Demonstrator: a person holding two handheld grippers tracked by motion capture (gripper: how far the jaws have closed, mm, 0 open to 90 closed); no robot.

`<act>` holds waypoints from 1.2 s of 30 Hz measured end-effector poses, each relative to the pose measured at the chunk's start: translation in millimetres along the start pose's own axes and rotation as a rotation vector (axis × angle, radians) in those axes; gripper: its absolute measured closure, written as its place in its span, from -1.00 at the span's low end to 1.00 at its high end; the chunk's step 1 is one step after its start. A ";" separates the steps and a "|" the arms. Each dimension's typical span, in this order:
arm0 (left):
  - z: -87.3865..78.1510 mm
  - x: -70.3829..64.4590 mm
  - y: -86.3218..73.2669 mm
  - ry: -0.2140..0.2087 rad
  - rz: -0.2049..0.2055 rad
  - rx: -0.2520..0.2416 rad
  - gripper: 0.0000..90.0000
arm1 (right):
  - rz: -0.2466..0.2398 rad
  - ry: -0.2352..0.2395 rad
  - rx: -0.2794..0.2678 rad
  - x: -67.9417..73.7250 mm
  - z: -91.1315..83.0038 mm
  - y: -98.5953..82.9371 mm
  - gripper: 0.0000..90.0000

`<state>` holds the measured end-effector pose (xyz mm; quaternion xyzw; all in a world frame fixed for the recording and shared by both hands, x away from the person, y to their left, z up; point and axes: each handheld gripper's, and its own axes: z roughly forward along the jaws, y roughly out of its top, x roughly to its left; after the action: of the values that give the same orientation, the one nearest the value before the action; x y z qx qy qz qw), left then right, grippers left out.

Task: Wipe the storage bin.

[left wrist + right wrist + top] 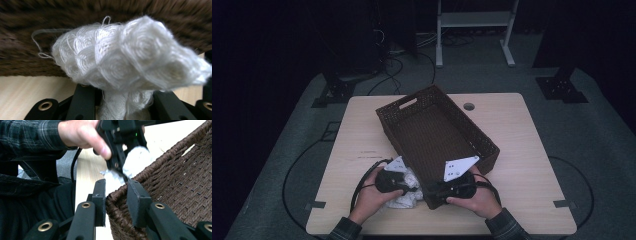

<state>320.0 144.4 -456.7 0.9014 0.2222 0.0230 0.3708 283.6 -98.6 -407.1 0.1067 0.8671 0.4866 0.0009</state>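
Observation:
A brown wicker basket (432, 135) lies diagonally in the middle of the wooden table (522, 165). A white knitted cloth (408, 198) is bunched against the basket's near left wall. My left gripper (409, 188) is shut on the cloth. In the left gripper view the cloth (125, 57) bulges above the jaws of my left gripper (125, 100), with the basket wall (75, 15) close behind. My right gripper (433, 193) grips the basket's near corner. In the right gripper view my right gripper (116, 195) has one jaw outside and one inside the rim (180, 170). Beyond it, the left gripper (121, 170) holds the cloth (136, 158).
A round cable hole (469, 106) sits near the table's far edge. Bare tabletop lies to the right and left of the basket. Black cables (362, 180) loop by the left hand. Stands and cables occupy the dark floor behind the table.

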 end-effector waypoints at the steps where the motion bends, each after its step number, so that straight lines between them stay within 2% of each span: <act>1: 2.6 -0.5 -0.6 -0.003 -0.005 0.006 0.53 | -0.001 -0.001 0.000 0.1 0.0 0.0 0.52; 5: 4.9 0.4 -2.0 -0.013 -0.017 0.018 0.52 | 0.001 -0.002 0.000 -0.2 -0.2 -0.1 0.53; 6: 9.6 0.3 -4.4 -0.011 -0.011 0.057 0.52 | 0.000 -0.002 0.000 -0.2 -0.1 -0.1 0.53; 8: 14.3 -1.9 -6.7 -0.011 -0.005 0.072 0.52 | 0.001 -0.002 -0.001 -0.2 -0.1 -0.1 0.53; 12: 10.9 -3.4 -6.7 -0.004 -0.005 0.069 0.53 | 0.001 -0.003 0.000 -0.2 -0.2 -0.1 0.53; 13: 7.2 -6.0 -5.8 -0.008 -0.005 0.041 0.53 | 0.002 -0.002 0.000 -0.3 -0.3 -0.1 0.53; 14: 7.2 -6.0 -5.8 -0.008 -0.005 0.041 0.53 | 0.002 -0.002 0.000 -0.3 -0.3 -0.1 0.53; 15: 1.2 -7.8 -3.1 -0.003 0.016 0.027 0.53 | 0.002 -0.002 -0.001 -0.3 -0.3 -0.1 0.53; 16: -2.5 -10.0 -1.4 -0.002 0.015 0.001 0.53 | 0.002 -0.002 -0.001 -0.3 -0.4 -0.1 0.53; 18: -6.1 -10.9 -0.1 -0.006 0.019 -0.013 0.53 | 0.003 -0.002 -0.001 -0.3 -0.4 -0.1 0.53; 20: -15.0 -14.6 2.6 -0.013 0.021 -0.052 0.53 | 0.003 -0.002 -0.001 -0.3 -0.4 -0.2 0.53; 25: -23.3 -19.7 6.5 -0.012 0.036 -0.084 0.53 | 0.004 -0.002 -0.001 -0.5 -0.5 -0.1 0.53; 29: -32.9 -26.2 8.8 -0.009 0.047 -0.131 0.53 | 0.006 -0.003 -0.001 -0.6 -0.8 -0.2 0.53; 32: -34.2 -28.5 9.3 -0.017 0.041 -0.137 0.53 | 0.006 -0.002 -0.001 -0.8 -0.8 -0.3 0.53; 36: -28.1 -32.9 9.5 -0.036 0.046 -0.124 0.53 | 0.006 0.000 -0.001 -0.9 -0.7 -0.5 0.53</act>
<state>288.3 143.2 -425.8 0.8818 0.1930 0.0292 0.4294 284.3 -99.7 -407.2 0.1093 0.8666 0.4869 -0.0004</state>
